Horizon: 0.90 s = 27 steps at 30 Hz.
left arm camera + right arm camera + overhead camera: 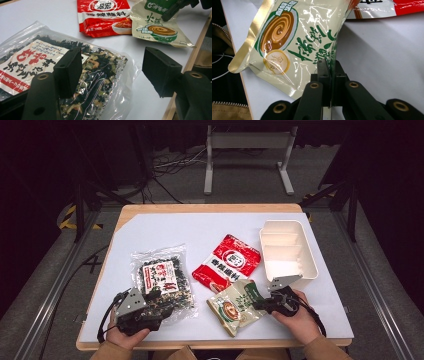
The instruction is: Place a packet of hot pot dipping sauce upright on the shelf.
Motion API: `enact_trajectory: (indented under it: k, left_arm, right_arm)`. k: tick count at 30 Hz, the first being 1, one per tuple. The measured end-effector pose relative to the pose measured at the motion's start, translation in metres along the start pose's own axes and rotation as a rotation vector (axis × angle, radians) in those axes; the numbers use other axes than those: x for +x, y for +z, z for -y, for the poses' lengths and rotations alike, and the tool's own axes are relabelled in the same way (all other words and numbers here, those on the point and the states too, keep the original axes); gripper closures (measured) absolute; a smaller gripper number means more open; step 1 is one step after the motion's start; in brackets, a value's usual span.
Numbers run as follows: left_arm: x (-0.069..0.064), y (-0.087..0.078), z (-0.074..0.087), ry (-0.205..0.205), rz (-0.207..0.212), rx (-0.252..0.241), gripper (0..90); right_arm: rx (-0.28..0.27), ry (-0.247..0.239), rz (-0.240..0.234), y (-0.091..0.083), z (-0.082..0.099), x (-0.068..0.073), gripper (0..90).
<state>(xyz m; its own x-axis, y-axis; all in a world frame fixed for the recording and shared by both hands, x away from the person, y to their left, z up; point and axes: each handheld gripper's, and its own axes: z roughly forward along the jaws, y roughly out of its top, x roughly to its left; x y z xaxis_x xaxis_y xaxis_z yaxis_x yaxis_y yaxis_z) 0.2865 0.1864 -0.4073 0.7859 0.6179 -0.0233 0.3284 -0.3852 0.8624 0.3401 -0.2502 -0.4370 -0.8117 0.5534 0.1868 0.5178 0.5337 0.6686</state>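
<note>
High view: white table (210,232) carries a cream divided box (288,249) at right; its compartments hold nothing that can be seen. A clear bag of dark dried flakes (162,281) lies at left, a red packet (227,262) in the middle, a beige-green packet (239,306) in front of it, long axis running from the near edge toward the box. Left gripper (150,312) sits at the clear bag's near edge; right gripper (257,305) meets the beige-green packet's right edge.

Left gripper view: jaws stand wide apart, released, the clear bag (75,82) beneath them; contents read as dark leaf with pale green and tan bits. Red packet (105,16) and beige-green packet (160,30) lie beyond, the right gripper (167,16) on the latter.

Right gripper view: jaws clenched on the beige-green packet (292,42) by its edge. The packet tilts up off the table (387,50), a printed bowl swirl facing the camera, the red packet's (407,6) edge behind.
</note>
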Motion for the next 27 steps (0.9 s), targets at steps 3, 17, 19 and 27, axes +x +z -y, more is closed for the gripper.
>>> enact_trajectory:
  k: [3, 17, 19, 27]
  left_arm:
    - [0.000, 0.000, 0.000, -0.002, 0.000, 0.000, 32.9]
    - [0.002, 0.000, 0.000, -0.010, 0.001, -0.006, 32.9]
    - [0.001, -0.001, 0.000, -0.011, 0.002, -0.005, 32.9]
    - [0.004, -0.004, -0.001, -0.020, -0.009, -0.021, 32.8]
  right_arm:
    - [-0.006, -0.005, 0.005, -0.001, -0.001, 0.001, 88.1]
    - [-0.030, 0.021, -0.030, -0.022, -0.019, 0.009, 88.3]
    - [-0.034, 0.009, -0.025, -0.026, -0.022, 0.013, 88.6]
    - [-0.040, -0.033, -0.031, -0.042, -0.039, 0.022, 89.0]
